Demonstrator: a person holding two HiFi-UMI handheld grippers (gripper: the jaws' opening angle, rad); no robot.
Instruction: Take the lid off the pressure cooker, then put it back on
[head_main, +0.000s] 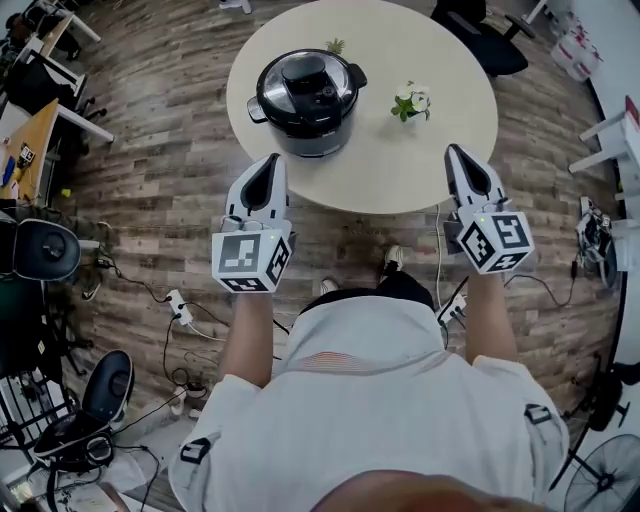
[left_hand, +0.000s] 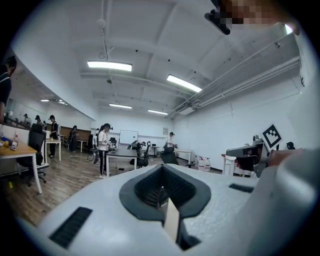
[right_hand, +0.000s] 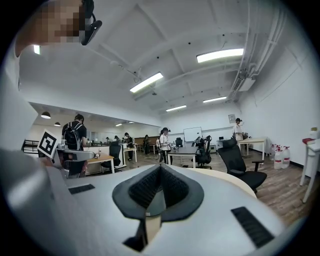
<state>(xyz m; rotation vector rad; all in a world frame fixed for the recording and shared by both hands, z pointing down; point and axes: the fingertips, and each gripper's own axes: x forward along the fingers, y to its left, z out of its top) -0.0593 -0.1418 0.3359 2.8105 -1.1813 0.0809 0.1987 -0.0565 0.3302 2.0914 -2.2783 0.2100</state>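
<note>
Pressure cooker (head_main: 306, 100): black, upright, on the round pale table (head_main: 440, 150), at about 10 o'clock from the table's centre. Its lid (head_main: 305, 85) is seated on the pot, with a side handle showing at 3 o'clock and another at 9 o'clock. A small pot of white flowers (head_main: 411, 102) stands on the table at 3 o'clock from the cooker, apart from it. A small green plant (head_main: 336, 46) stands at 1 o'clock from the cooker, just behind it. The left gripper (head_main: 272, 160) is at 6 o'clock from the cooker, with its tip at the table's near edge and not touching the pot. In the left gripper view its jaws (left_hand: 162, 172) are closed together with nothing between them. The right gripper (head_main: 454, 150) is at 5 o'clock from the flowers, with its tip over the table's edge. In the right gripper view its jaws (right_hand: 159, 170) are also closed and empty. A black office chair (head_main: 485, 35) stands on the wood floor (head_main: 160, 130) at 1 o'clock from the table.
</note>
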